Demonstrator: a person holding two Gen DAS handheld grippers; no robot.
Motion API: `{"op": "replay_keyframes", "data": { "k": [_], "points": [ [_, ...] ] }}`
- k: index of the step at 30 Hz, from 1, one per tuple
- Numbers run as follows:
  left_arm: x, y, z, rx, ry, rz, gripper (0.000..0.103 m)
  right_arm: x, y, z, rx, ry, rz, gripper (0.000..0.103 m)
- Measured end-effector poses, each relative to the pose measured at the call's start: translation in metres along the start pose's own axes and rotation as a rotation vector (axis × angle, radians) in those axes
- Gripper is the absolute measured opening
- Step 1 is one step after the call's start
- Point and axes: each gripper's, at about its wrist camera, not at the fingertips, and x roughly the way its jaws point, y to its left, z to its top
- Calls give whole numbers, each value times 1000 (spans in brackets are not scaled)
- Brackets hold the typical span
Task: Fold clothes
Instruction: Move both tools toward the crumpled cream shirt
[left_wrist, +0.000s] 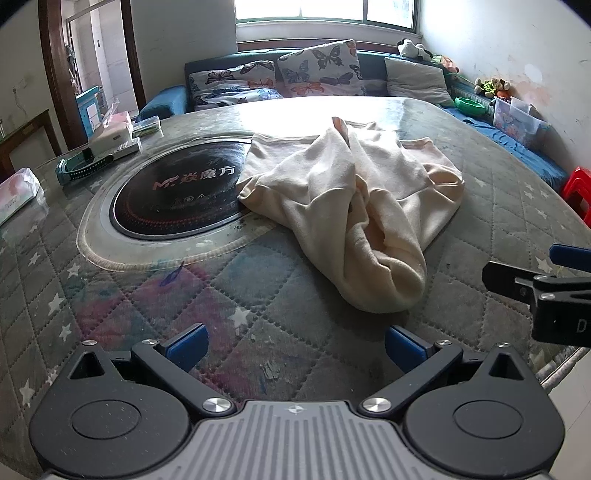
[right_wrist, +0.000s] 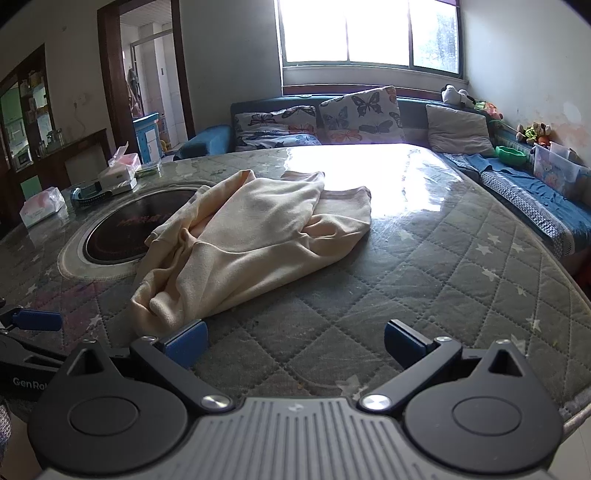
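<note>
A cream garment (left_wrist: 354, 206) lies crumpled on the quilted table cover (left_wrist: 258, 332), its far edge over the round black cooktop (left_wrist: 173, 192). My left gripper (left_wrist: 295, 349) is open near the front edge, a short way in front of the garment's near end, holding nothing. In the right wrist view the same garment (right_wrist: 251, 243) lies ahead and to the left. My right gripper (right_wrist: 295, 343) is open and empty, and its left fingertip (right_wrist: 186, 343) sits just short of the garment's near hem. The right gripper (left_wrist: 532, 280) also shows at the left wrist view's right edge.
Tissue packs (right_wrist: 40, 205), a white box (right_wrist: 118, 177) and a teal strap (right_wrist: 86, 195) sit at the table's far left. A sofa with butterfly cushions (right_wrist: 358, 114) runs behind the table. A bench with toys and a plastic bin (right_wrist: 557, 170) lines the right wall.
</note>
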Motion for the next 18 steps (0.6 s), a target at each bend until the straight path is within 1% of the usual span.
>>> {"op": "replay_keyframes", "data": {
  "k": [12, 16, 18],
  "points": [
    [8, 5, 11, -4, 11, -13, 103, 16, 6, 9, -25, 14, 26, 102],
    [9, 8, 18, 2, -4, -10, 103, 20, 6, 15, -27, 9, 32, 101],
    [8, 9, 23, 7, -16, -12, 103, 23, 6, 19, -29, 5, 35, 99]
  ]
}}
